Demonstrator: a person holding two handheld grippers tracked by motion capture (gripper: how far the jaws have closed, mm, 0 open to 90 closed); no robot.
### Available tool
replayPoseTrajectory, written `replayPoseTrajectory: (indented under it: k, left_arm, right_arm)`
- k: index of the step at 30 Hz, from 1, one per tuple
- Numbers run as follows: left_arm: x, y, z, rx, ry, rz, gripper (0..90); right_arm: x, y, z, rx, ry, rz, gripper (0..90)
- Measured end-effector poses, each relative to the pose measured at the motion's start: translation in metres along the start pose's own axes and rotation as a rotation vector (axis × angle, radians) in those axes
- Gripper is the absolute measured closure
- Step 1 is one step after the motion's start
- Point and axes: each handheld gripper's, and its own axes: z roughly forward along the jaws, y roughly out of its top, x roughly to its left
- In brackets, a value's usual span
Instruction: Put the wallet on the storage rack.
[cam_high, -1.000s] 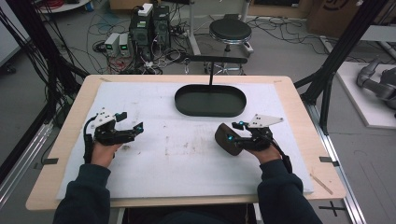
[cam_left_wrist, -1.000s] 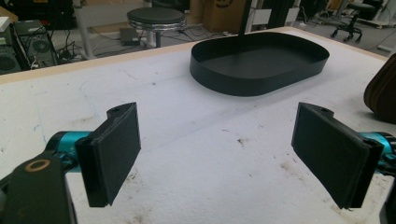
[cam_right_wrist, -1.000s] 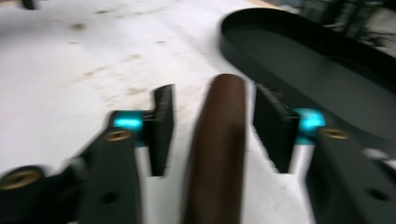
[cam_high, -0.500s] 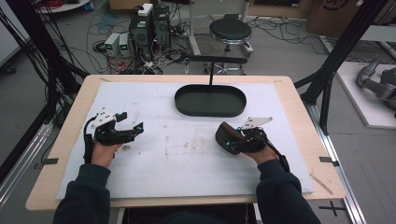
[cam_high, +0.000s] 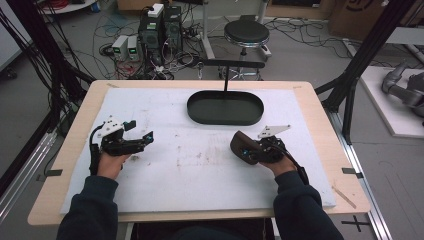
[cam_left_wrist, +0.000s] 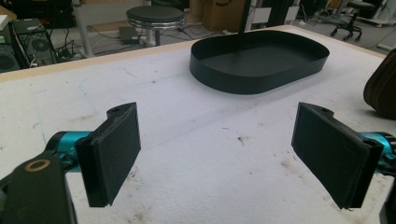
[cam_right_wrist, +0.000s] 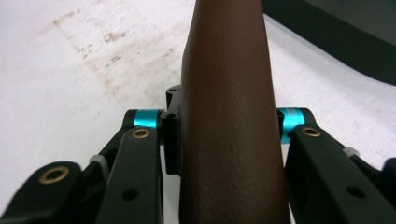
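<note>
No text, label, brand, number or sign could be read on anything in these pictures. The cardboard box on the floor far beyond the right claw carried a dark printed mark, but it was too small and cut off to make out. The grey units on the floor beyond the left claw showed pale front panels with nothing legible on them. The stains on the counter formed no letters.

Brown case hides right fingers' pads — far end cut off.
</note>
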Motion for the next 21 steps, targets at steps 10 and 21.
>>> replayPoseTrajectory:
  k: [10, 21]
  left_arm:
    - [0.001, 0.000, -0.001, -0.011, 0.003, 0.022, 15.5]
    - [0.003, -0.001, -0.001, -0.012, -0.001, 0.020, 15.5]
  right_arm:
    - [-0.020, 0.025, -0.003, -0.083, -0.035, 0.080, 63.5]
    - [-0.061, 0.073, 0.023, -0.122, -0.073, 0.156, 63.2]
